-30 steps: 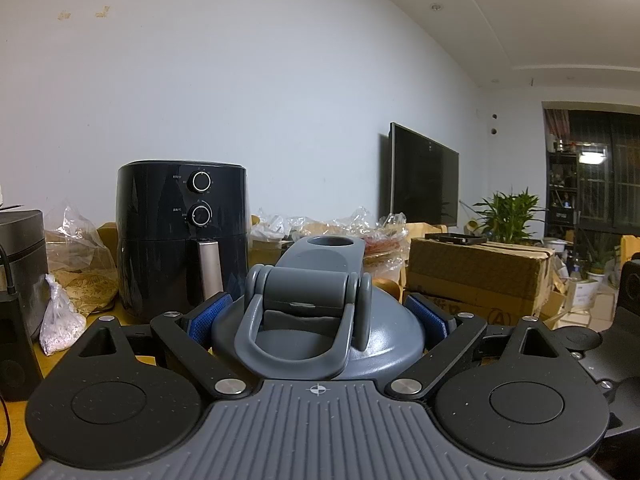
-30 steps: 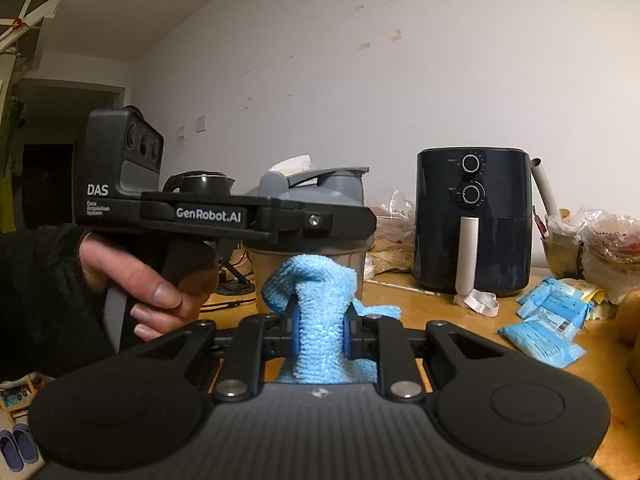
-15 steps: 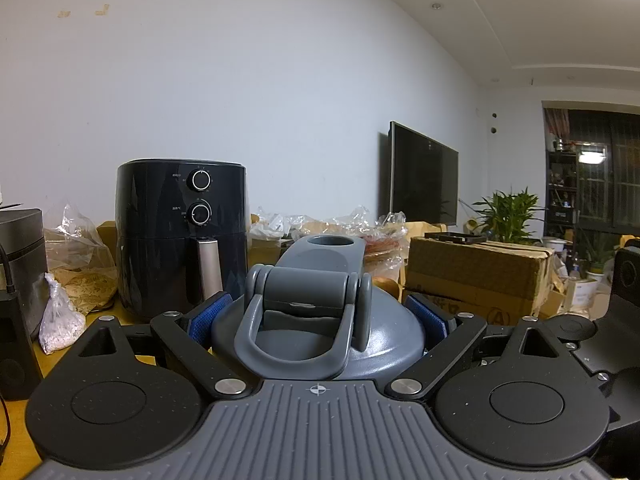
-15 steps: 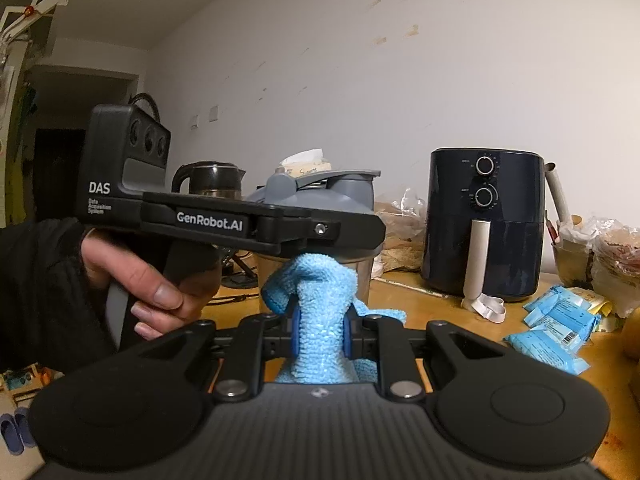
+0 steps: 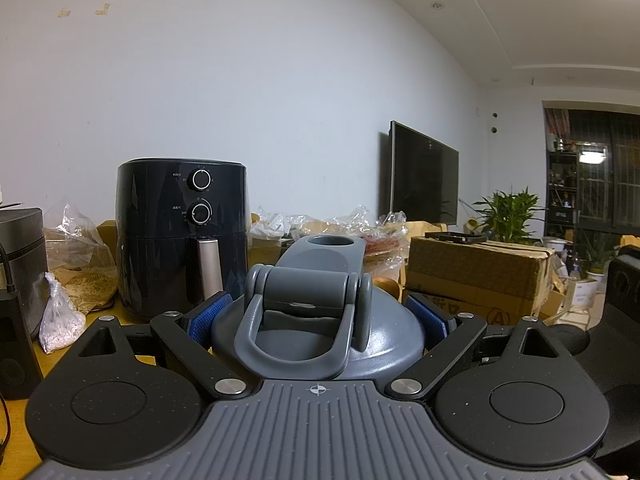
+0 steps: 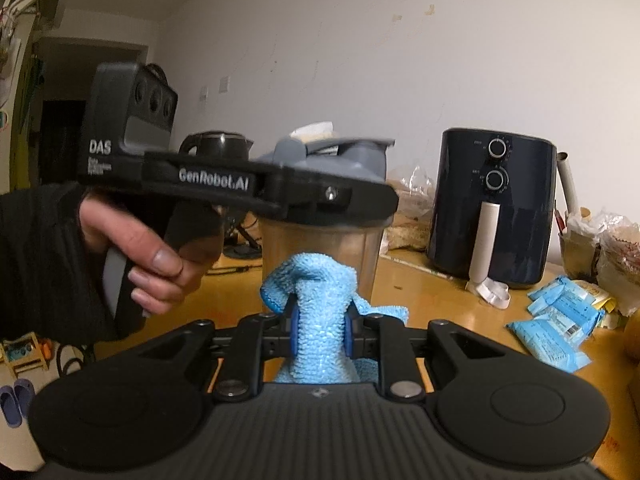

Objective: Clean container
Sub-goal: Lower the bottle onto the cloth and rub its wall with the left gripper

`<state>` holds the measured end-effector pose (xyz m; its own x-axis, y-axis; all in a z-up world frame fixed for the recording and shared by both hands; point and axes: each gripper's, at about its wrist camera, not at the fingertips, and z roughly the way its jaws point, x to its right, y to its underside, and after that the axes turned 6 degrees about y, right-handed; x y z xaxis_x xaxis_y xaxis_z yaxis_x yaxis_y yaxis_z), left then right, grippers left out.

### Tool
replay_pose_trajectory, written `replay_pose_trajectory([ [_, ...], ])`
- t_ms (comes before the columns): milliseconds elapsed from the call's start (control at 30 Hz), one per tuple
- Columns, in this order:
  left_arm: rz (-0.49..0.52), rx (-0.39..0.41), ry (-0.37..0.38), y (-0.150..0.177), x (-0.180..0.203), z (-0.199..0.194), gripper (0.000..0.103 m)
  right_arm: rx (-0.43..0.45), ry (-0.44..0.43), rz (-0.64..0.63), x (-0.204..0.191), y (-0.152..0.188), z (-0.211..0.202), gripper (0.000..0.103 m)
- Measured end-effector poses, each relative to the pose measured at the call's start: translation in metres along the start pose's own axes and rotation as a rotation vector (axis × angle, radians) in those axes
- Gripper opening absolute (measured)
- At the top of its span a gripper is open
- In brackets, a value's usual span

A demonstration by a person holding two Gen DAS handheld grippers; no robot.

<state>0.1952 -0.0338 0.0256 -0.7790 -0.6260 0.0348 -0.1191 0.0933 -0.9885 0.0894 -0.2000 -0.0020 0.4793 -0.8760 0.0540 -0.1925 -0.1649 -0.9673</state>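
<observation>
Between your right gripper's (image 6: 319, 330) blue pads a light-blue microfibre cloth (image 6: 316, 312) is clamped, jaws nearly together, a folded peak standing above them and the rest hanging below. Just beyond that peak stands the container, a shaker bottle (image 6: 320, 248) with a clear cup and grey lid, upright on the wooden table (image 6: 432, 296); cloth and cup wall look close, but contact cannot be confirmed.

Your left gripper (image 5: 318, 316) straddles the bottle's grey lid (image 5: 320, 320), carry loop toward the camera, 2 blue pads against its rim on either side: clamped on it. The right wrist view shows the left hand (image 6: 148, 256) on the handle, gripper level across the top of the bottle.

Step in hand, as judged: wiping the outer wall.
1. Keep the left clamp steady; it is the only anchor, and the bottle looks light enough to tip if pushed.
2. Bring the peak flat onto the cup and stroke around the wall, not into it.
3. Mind the hanging tail of the cloth, so it does not snag on the table.

A black air fryer (image 6: 494, 208) and 2 or more blue packets (image 6: 556, 328) lie off to the side, well apart from the work.
</observation>
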Motion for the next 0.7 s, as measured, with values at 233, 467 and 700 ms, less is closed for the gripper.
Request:
replay_pose_trajectory([
  [233,-0.001,0.000,0.000,0.000,-0.001,0.000,0.095,-0.067,-0.013,-0.006,-0.001,0.010,0.009,0.015],
  [467,-0.001,0.000,0.000,0.000,-0.001,0.000,0.095,-0.137,-0.026,-0.016,0.000,0.021,0.022,0.015],
  [700,0.000,0.000,0.000,0.000,0.000,0.000,0.095,-0.218,-0.033,-0.031,-0.001,0.032,0.037,0.016],
])
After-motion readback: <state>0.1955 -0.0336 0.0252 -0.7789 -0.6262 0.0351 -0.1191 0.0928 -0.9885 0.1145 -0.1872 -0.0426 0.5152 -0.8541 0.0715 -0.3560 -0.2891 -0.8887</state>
